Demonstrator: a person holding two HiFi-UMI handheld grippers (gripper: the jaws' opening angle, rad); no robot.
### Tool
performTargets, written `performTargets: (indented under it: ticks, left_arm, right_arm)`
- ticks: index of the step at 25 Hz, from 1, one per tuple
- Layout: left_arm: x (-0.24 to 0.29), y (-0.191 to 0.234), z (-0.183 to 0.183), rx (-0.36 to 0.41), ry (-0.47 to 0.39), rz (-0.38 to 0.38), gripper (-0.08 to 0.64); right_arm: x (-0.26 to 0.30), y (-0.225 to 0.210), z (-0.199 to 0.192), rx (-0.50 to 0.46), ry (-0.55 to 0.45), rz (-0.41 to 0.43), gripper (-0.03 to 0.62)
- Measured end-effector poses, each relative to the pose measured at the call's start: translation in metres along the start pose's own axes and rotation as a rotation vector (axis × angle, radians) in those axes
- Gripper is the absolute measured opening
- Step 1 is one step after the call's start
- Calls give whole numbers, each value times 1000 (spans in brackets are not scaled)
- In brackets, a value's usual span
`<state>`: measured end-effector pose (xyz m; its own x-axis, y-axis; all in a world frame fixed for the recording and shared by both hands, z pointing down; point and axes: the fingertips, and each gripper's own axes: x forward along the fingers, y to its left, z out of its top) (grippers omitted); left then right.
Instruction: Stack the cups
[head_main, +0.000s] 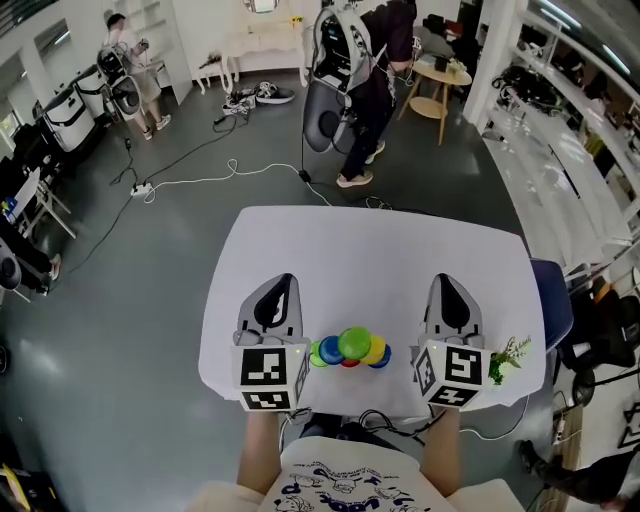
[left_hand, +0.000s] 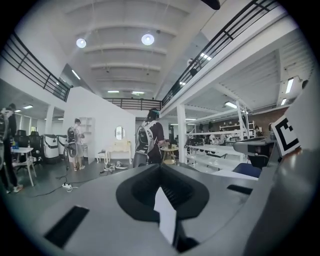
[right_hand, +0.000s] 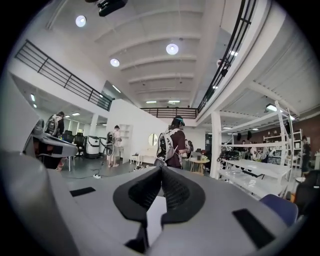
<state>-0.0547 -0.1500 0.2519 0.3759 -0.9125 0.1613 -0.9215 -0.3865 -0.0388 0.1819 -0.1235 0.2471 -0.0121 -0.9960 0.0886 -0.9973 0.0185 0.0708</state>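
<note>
A tight cluster of coloured cups (head_main: 350, 347) sits at the near edge of the white table (head_main: 370, 250): a green one (head_main: 354, 341) on top or in the middle, with blue (head_main: 330, 349), yellow (head_main: 375, 350) and red (head_main: 349, 362) rims around it. From above I cannot tell how they nest. My left gripper (head_main: 287, 277) (left_hand: 160, 166) is held up to the left of the cluster, jaws shut and empty. My right gripper (head_main: 443, 278) (right_hand: 161, 168) hangs to its right, also shut with nothing in it. Both gripper views look level across the room, with no cups in them.
A small green plant sprig (head_main: 508, 357) lies at the table's near right corner. A blue chair (head_main: 553, 300) stands at the right edge. Beyond the table a person with a backpack (head_main: 365, 90) stands, and cables (head_main: 200, 180) run over the grey floor.
</note>
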Motion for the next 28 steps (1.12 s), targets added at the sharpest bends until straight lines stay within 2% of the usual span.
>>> performTargets:
  ticks: [8,14,28]
  left_arm:
    - [-3,-4,27,-13,-67,43,14]
    - [-6,-14,37,-10,-78,36,14]
    - [-8,-19,32,-4,-73,28,14]
  right_arm:
    - [-6,-9,21,56,-74,-8,15]
    - [-9,-11,28,64,-89,4,15]
    - [-12,-20,18,64,-80,7,15]
